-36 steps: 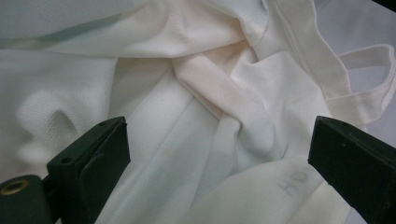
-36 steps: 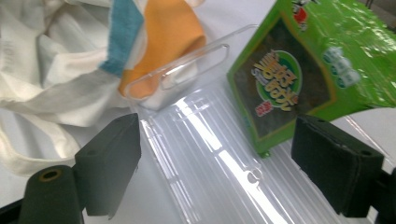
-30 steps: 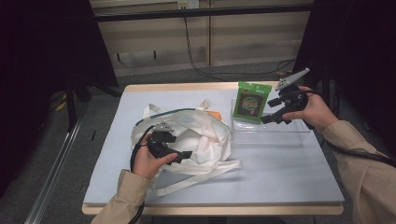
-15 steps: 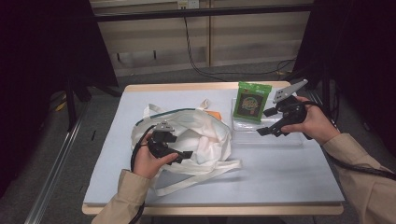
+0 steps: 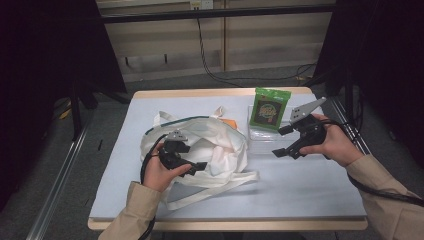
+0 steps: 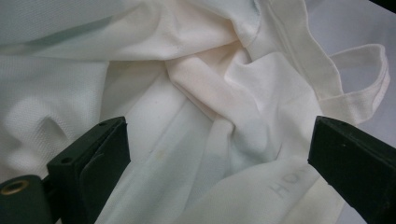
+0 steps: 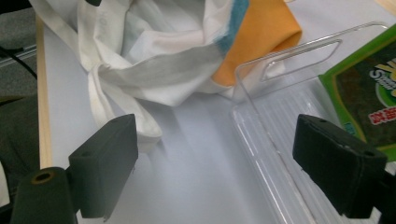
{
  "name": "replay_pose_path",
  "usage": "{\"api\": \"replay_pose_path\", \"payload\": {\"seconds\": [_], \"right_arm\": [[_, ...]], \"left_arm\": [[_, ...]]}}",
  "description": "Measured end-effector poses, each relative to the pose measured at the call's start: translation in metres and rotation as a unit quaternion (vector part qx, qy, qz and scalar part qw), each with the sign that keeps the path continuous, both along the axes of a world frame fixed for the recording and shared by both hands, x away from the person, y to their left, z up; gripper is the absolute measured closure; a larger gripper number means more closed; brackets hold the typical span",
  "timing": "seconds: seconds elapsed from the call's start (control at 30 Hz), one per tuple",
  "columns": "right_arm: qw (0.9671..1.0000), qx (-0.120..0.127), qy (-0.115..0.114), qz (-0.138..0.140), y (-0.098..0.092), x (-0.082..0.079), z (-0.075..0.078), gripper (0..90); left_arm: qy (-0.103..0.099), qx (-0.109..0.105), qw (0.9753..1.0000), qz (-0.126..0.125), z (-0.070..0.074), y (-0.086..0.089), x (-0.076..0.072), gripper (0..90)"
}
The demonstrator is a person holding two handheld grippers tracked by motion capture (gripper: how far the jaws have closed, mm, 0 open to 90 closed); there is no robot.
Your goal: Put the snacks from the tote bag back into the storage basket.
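So the crumpled white tote bag [image 5: 200, 147] sits right under the left gripper [image 5: 192, 167], jaws wide open and empty, probably lining up a grab. The right gripper [image 5: 286, 142], also wide open and holding nothing, hovers by the clear tray [image 7: 299, 154] edge; green packet [image 5: 267, 108] just beyond.
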State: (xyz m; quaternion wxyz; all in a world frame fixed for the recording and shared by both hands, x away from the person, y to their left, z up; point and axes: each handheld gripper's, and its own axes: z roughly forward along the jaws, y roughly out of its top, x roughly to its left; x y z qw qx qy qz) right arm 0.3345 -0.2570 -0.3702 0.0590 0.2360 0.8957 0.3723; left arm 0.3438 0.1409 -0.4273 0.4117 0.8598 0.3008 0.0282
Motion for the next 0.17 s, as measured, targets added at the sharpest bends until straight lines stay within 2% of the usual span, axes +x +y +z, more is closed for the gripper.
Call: {"api": "replay_pose_path", "payload": {"seconds": [0.17], "right_arm": [[1.0, 0.001, -0.004, 0.006, 0.0032, -0.008, -0.0048, 13.4]], "left_arm": [[0.001, 0.001, 1.0, -0.002, -0.0003, -0.0011, 0.0002, 5.4]]}}
